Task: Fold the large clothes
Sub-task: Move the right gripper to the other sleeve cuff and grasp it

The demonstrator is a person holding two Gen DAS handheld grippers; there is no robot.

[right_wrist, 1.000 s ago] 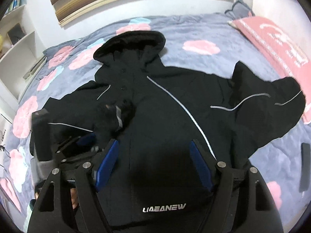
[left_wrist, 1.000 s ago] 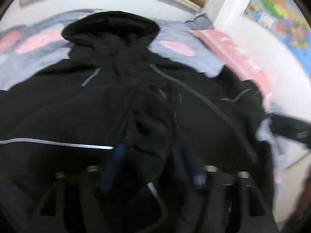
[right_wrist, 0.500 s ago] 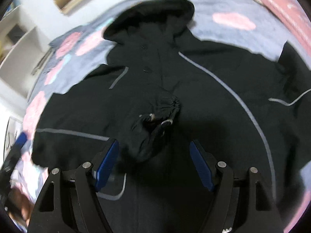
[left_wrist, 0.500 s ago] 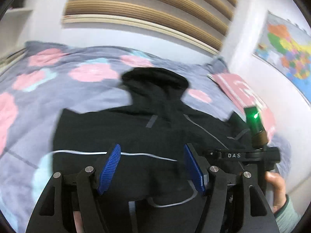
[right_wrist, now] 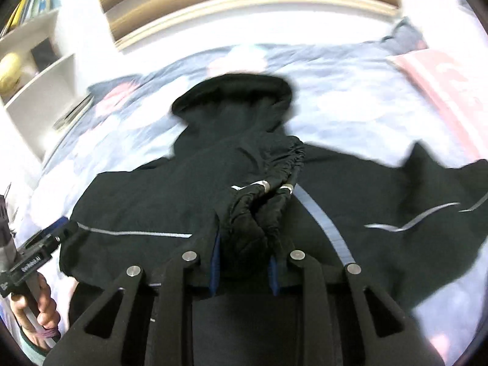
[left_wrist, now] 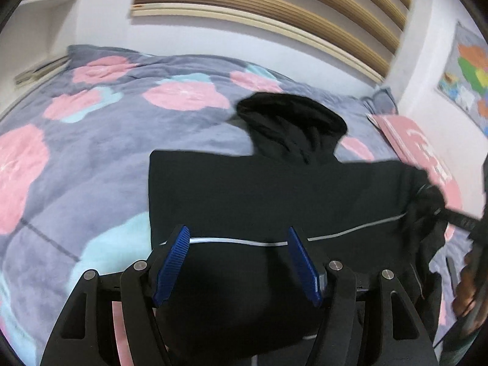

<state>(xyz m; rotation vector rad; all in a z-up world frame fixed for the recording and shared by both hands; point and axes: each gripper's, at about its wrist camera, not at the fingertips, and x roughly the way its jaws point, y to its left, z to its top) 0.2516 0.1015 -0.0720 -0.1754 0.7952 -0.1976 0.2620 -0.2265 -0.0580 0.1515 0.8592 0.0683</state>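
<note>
Folding was half done: right gripper (right_wrist: 244,262) pinched the left sleeve cuff (right_wrist: 259,204) over the jacket (right_wrist: 137,207); the sleeve at 3 o'clock (right_wrist: 427,213) remained; left gripper (left_wrist: 239,262) was wide open, empty.

The right tool (right_wrist: 244,262) is pinching the black jacket's (right_wrist: 381,189) bunched cuff (right_wrist: 262,201), below its hood (right_wrist: 235,100), over the bed (right_wrist: 350,91).

My two grippers, left (left_wrist: 238,262) and right (right_wrist: 244,262), are matte black linkages with round silver screws and ribbed blue pads (left_wrist: 172,259); my hand (right_wrist: 36,311) shows bare skin and a grey-green cuff.
</note>
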